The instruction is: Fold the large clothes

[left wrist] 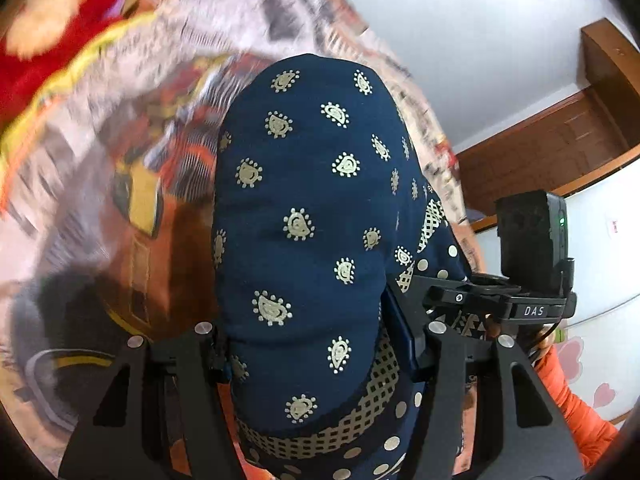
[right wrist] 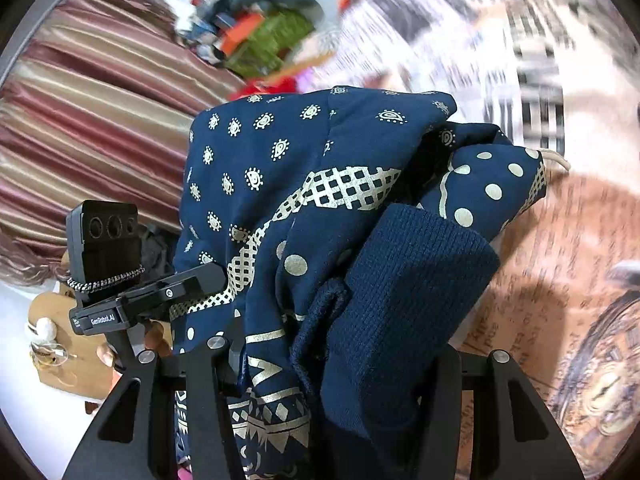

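A navy garment (left wrist: pixel 304 216) printed with cream paisley, dots and lattice bands fills the middle of the left wrist view. My left gripper (left wrist: pixel 320 344) is shut on it, and the cloth bulges up between the fingers. In the right wrist view the same garment (right wrist: pixel 304 184) hangs bunched, with a ribbed navy cuff (right wrist: pixel 408 280) in front. My right gripper (right wrist: pixel 332 364) is shut on the garment near the cuff. The right gripper (left wrist: pixel 500 300) shows at the right of the left wrist view, the left gripper (right wrist: pixel 120 304) at the left of the right wrist view.
A patterned bedspread (right wrist: pixel 560 240) with brown and newspaper print lies below, blurred. A red item (left wrist: pixel 44 40) sits far left. Striped curtains (right wrist: pixel 80 120) and a pile of things (right wrist: pixel 260 36) are behind. A wooden door frame (left wrist: pixel 560 148) is at right.
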Tool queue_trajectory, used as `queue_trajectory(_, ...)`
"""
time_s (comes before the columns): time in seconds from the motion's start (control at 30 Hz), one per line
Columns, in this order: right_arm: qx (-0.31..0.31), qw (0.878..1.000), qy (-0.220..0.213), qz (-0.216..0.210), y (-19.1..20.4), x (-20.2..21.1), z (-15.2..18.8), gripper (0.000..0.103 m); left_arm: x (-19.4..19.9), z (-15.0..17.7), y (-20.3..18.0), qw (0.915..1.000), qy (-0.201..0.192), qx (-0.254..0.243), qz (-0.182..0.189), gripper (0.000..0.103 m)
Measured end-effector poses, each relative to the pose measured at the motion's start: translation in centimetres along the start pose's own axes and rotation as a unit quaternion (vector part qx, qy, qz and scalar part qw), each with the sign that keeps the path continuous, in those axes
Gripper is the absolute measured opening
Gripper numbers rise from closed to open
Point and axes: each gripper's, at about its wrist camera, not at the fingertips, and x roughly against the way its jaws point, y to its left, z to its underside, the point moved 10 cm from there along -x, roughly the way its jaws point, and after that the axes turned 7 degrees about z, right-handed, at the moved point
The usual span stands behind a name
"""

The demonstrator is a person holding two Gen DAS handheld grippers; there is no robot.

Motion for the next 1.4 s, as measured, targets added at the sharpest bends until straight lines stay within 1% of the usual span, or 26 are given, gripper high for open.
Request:
queue_trajectory(0.1, -0.014, 1.000, 0.025, 0.012, -1.9, -2.3, 0.5, 0.050, -2.0, 0.5, 2.1, 0.9998, 0.008, 0.019, -0.001, 0.059)
queue_trajectory(0.2, -0.019, 0.999, 0.030, 0.011, -3.0, -3.3, 0.5, 0.050, -2.5, 0.9, 3.3, 0.9994, 0.008, 0.032, -0.007, 0.061)
queue_trajectory(0.27, -0.014, 0.999, 0.030, 0.010, -3.2, -3.1, 0.5, 0.051, -2.2, 1.2, 3.5, 0.9993, 0.006, 0.035, -0.011, 0.063)
queue_trajectory(0.33, 0.007, 0.999, 0.027, 0.023, -3.1, -2.6, 1.1, 0.052, -1.6, 1.1, 3.7, 0.9991, 0.005, 0.025, -0.034, 0.064)
queue_trajectory(0.43, 0.049, 0.997, 0.016, 0.055, -2.9, -1.2, 2.1, 0.054, -0.1, 0.9, 3.4, 0.9962, 0.000, -0.001, -0.087, 0.064)
queue_trajectory(0.47, 0.061, 0.996, 0.012, 0.065, -2.8, -0.8, 2.0, 0.056, 0.3, 0.4, 3.3, 0.9939, -0.006, -0.014, -0.110, 0.064)
queue_trajectory(0.53, 0.082, 0.993, 0.000, 0.086, -2.5, 0.3, 1.9, 0.059, 2.5, -0.5, 3.3, 0.9835, -0.033, -0.055, -0.169, 0.064)
queue_trajectory(0.6, 0.103, 0.989, -0.018, 0.104, -2.2, 2.1, 1.8, 0.060, 4.6, -0.9, 2.1, 0.9727, -0.056, -0.092, -0.206, 0.064)
queue_trajectory(0.67, 0.125, 0.984, -0.041, 0.122, -1.3, 3.5, 1.5, 0.061, 6.5, -1.0, 0.4, 0.9619, -0.076, -0.128, -0.229, 0.064)
queue_trajectory(0.7, 0.142, 0.979, -0.058, 0.134, -0.6, 4.5, 1.2, 0.061, 7.2, -1.1, -0.7, 0.9541, -0.088, -0.154, -0.242, 0.064)
queue_trajectory(0.73, 0.161, 0.974, -0.075, 0.143, 0.3, 5.4, 1.0, 0.063, 7.6, -0.9, -1.4, 0.9487, -0.095, -0.169, -0.250, 0.064)
queue_trajectory(0.77, 0.175, 0.970, -0.086, 0.147, 1.0, 6.0, 1.1, 0.066, 7.9, -0.6, -2.3, 0.9410, -0.102, -0.189, -0.261, 0.066)
queue_trajectory(0.8, 0.194, 0.965, -0.101, 0.147, 2.2, 6.5, 1.1, 0.069, 7.9, -0.3, -2.6, 0.9371, -0.104, -0.199, -0.267, 0.068)
queue_trajectory(0.83, 0.209, 0.961, -0.110, 0.145, 3.1, 6.8, 1.4, 0.075, 7.6, 0.1, -2.9, 0.9319, -0.106, -0.212, -0.275, 0.071)
queue_trajectory(0.87, 0.222, 0.958, -0.115, 0.143, 4.0, 6.8, 1.8, 0.079, 7.1, 0.4, -3.0, 0.9287, -0.105, -0.219, -0.280, 0.071)
queue_trajectory(0.9, 0.238, 0.954, -0.114, 0.144, 4.8, 6.3, 2.3, 0.079, 6.3, 1.0, -2.9, 0.9273, -0.102, -0.223, -0.282, 0.071)
queue_trajectory(0.97, 0.265, 0.947, -0.102, 0.154, 5.4, 5.0, 3.6, 0.080, 4.4, 2.7, -2.2, 0.9312, -0.084, -0.220, -0.278, 0.071)
queue_trajectory(1.0, 0.279, 0.942, -0.090, 0.165, 5.3, 3.6, 4.5, 0.080, 3.1, 3.8, -1.8, 0.9358, -0.064, -0.216, -0.271, 0.071)
queue_trajectory(1.03, 0.285, 0.939, -0.082, 0.173, 4.9, 2.9, 5.1, 0.080, 2.1, 4.7, -1.5, 0.9373, -0.049, -0.216, -0.269, 0.072)
queue_trajectory(1.07, 0.292, 0.936, -0.071, 0.186, 4.4, 1.8, 5.7, 0.080, 1.5, 5.3, -1.4, 0.9347, -0.047, -0.219, -0.276, 0.072)
queue_trajectory(1.1, 0.300, 0.929, -0.061, 0.207, 3.5, 0.8, 6.4, 0.080, 1.0, 6.0, -1.3, 0.9286, -0.050, -0.230, -0.287, 0.072)
queue_trajectory(1.17, 0.328, 0.911, -0.049, 0.247, 1.6, -0.6, 7.4, 0.079, 0.6, 6.7, -1.3, 0.9189, -0.054, -0.248, -0.302, 0.072)
queue_trajectory(1.2, 0.334, 0.908, -0.045, 0.250, 0.9, -0.8, 7.8, 0.080, 0.5, 7.0, -1.3, 0.9145, -0.058, -0.256, -0.307, 0.072)
queue_trajectory(1.23, 0.336, 0.908, -0.044, 0.246, 0.2, -0.7, 8.1, 0.080, 0.6, 7.3, -1.4, 0.9098, -0.062, -0.267, -0.312, 0.072)
queue_trajectory(1.3, 0.316, 0.919, -0.039, 0.231, -1.0, 0.5, 8.4, 0.081, 1.0, 7.7, -1.8, 0.9011, -0.074, -0.284, -0.319, 0.073)
queue_trajectory(1.4, 0.277, 0.933, -0.044, 0.224, -2.9, 2.6, 8.0, 0.089, 1.4, 8.0, -2.1, 0.8933, -0.074, -0.301, -0.325, 0.076)
